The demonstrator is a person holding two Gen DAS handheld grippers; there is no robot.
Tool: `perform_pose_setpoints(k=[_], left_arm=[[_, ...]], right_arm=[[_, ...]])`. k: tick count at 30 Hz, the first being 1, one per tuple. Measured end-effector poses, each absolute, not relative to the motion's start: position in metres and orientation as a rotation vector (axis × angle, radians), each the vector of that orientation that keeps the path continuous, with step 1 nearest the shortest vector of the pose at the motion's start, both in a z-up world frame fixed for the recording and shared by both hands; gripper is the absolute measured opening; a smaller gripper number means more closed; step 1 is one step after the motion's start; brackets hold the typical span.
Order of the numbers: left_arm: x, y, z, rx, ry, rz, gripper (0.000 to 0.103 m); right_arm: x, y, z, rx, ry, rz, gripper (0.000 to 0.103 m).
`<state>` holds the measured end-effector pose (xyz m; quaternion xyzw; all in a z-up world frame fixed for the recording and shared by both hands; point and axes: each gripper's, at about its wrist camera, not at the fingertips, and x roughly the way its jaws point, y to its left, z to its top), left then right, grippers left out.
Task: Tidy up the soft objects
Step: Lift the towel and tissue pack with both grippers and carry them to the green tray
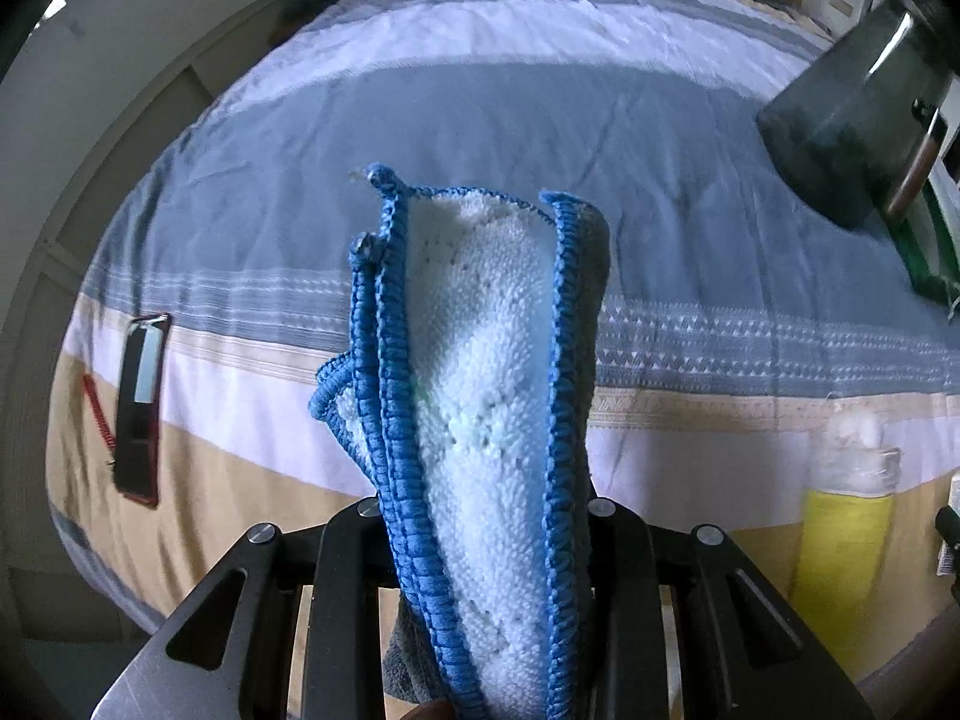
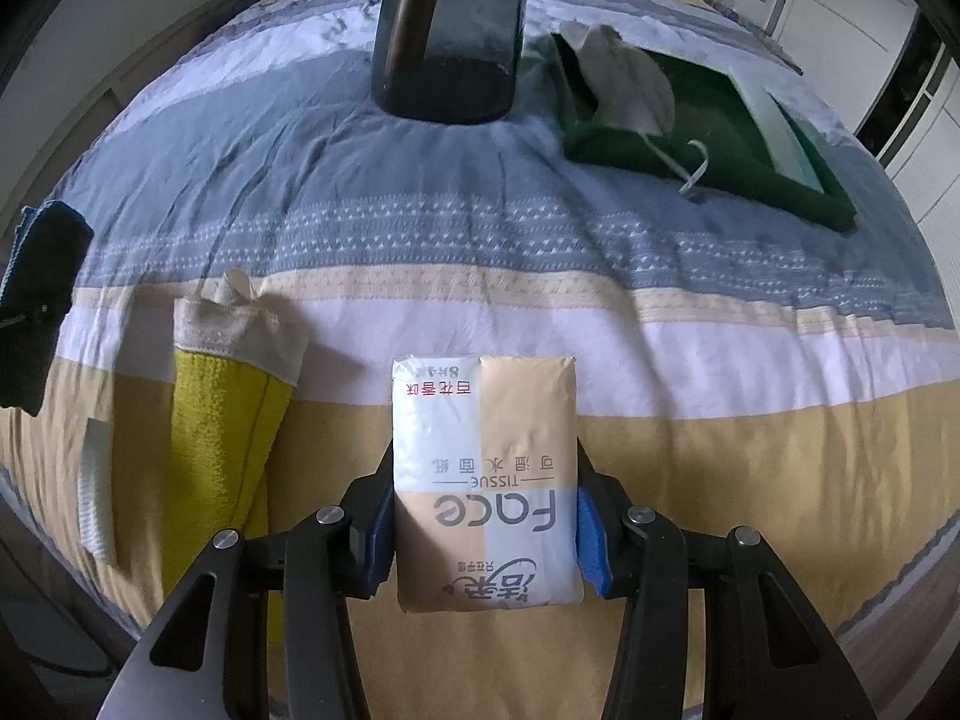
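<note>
1. Evidently both soft things are lifted clear of the bed: the left tool (image 1: 480, 540) pinches a folded cloth (image 1: 480, 396), white looped pile with blue stitched edging.
2. The right tool (image 2: 485, 534) pinches a tissue pack (image 2: 485, 480), smooth crinkly film, squeezed at its sides.
3. At two o'clock of the pack a green bin (image 2: 708, 138) lies open on the striped quilt (image 2: 420, 228), probably the destination.
4. At nine o'clock lies a yellow waffle towel (image 2: 222, 420).
</note>
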<state>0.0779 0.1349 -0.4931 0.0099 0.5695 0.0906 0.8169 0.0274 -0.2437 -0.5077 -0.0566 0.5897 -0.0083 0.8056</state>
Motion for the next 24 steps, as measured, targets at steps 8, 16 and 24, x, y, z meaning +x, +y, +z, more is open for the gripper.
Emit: perform_pose_setpoints(k=[8, 16, 24], left_arm=[[0.062, 0.106, -0.418, 0.035, 1.160, 0.068, 0.025], [0.074, -0.004, -0.352, 0.084, 1.110, -0.212, 0.025], [0.106, -0.128, -0.346, 0.085, 1.078, -0.286, 0.025]], right_arm=[[0.032, -0.249, -0.436, -0.147, 1.219, -0.069, 0.047], [0.040, -0.278, -0.351, -0.107, 1.105, -0.214, 0.047], [0.071, -0.351, -0.333, -0.093, 1.035, -0.171, 0.047]])
